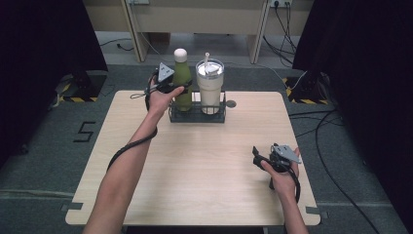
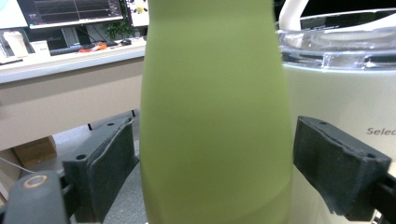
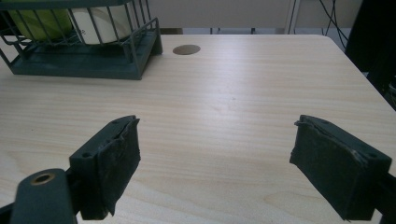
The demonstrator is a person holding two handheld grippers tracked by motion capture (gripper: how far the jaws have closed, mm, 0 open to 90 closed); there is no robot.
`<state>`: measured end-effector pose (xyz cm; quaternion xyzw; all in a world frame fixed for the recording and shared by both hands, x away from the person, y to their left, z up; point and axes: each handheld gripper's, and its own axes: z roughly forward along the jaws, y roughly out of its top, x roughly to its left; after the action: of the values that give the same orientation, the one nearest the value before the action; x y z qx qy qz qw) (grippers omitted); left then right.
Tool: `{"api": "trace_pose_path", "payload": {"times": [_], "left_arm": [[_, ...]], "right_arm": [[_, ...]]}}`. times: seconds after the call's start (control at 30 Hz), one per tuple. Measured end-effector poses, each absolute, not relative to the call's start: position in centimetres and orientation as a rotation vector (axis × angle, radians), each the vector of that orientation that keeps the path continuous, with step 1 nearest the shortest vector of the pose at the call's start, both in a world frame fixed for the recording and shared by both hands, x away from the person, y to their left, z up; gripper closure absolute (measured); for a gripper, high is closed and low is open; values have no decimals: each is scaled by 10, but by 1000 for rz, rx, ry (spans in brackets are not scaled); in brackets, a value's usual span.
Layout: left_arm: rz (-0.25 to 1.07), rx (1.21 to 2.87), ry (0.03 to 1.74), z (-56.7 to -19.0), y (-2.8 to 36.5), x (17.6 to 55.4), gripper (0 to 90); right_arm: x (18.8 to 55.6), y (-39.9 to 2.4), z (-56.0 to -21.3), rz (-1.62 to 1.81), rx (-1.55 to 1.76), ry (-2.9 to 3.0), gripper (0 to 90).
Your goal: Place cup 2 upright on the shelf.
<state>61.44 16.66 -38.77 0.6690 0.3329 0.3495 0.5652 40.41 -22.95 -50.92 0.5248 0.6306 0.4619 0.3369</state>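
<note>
A green bottle with a pale cap stands upright in a dark wire rack at the table's far edge, next to a cream tumbler with a clear lid and straw. My left gripper reaches in from the left at the bottle's body. In the left gripper view its jaws stand on either side of the green bottle, open, with a narrow gap at each pad. My right gripper hovers open over the near right of the table, nothing between its jaws.
The rack sits at the far left in the right gripper view, with a round hole in the tabletop beside it. Cables trail from both grippers. Desks, floor cables and dark curtains surround the table.
</note>
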Motion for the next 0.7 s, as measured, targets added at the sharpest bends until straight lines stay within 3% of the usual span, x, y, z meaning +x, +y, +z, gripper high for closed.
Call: {"api": "trace_pose_path", "payload": {"times": [0.7], "left_arm": [[863, 1572, 747, -377, 182, 592, 99]], "right_arm": [[402, -225, -506, 1191, 1324, 1658, 102]]}}
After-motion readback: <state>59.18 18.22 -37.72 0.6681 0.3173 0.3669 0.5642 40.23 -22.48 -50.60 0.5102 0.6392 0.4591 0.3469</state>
